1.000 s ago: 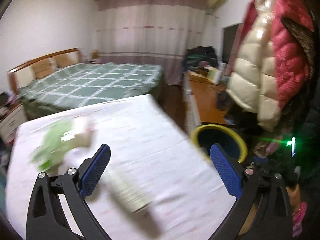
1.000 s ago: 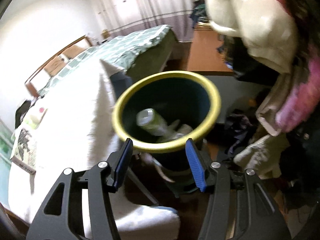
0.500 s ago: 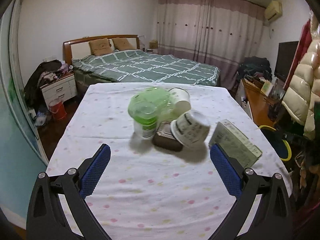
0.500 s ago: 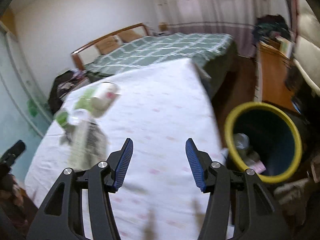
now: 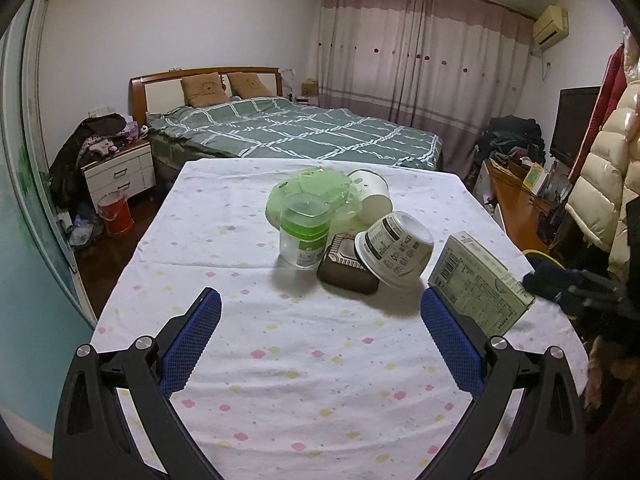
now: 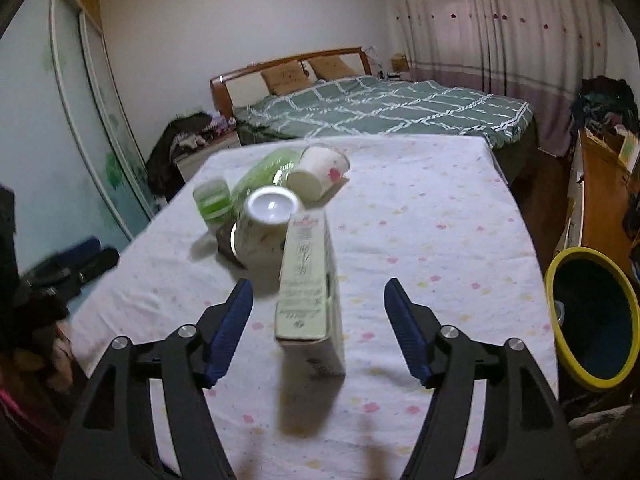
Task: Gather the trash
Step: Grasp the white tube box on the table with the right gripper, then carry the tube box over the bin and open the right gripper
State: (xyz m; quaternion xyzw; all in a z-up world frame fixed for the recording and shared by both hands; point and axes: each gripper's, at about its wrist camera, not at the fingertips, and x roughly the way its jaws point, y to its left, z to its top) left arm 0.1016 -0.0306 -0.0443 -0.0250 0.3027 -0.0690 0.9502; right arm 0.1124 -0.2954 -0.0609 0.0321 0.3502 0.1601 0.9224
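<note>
Trash lies on a table with a white dotted cloth (image 5: 304, 364): a clear jar with a green band (image 5: 304, 236), a green plastic lid (image 5: 308, 194), a white paper cup (image 5: 370, 194), a tipped white printed tub (image 5: 394, 250), a brown tray (image 5: 346, 268) and a pale green carton (image 5: 478, 284). My left gripper (image 5: 320, 340) is open and empty, short of the pile. My right gripper (image 6: 318, 328) is open, with the carton (image 6: 310, 280) lying between its fingers, untouched. The tub (image 6: 264, 228) and cup (image 6: 318, 172) lie beyond it.
A dark bin with a yellow rim (image 6: 592, 316) stands on the floor right of the table, with trash inside. A green-covered bed (image 5: 296, 132) lies behind the table. A wooden desk (image 5: 516, 200) and hanging jackets (image 5: 604, 168) are at the right. A nightstand (image 5: 116, 172) is at the left.
Both grippers have swung from the bin side back to face the table. The right gripper has come up to the carton, which now lies between its open fingers.
</note>
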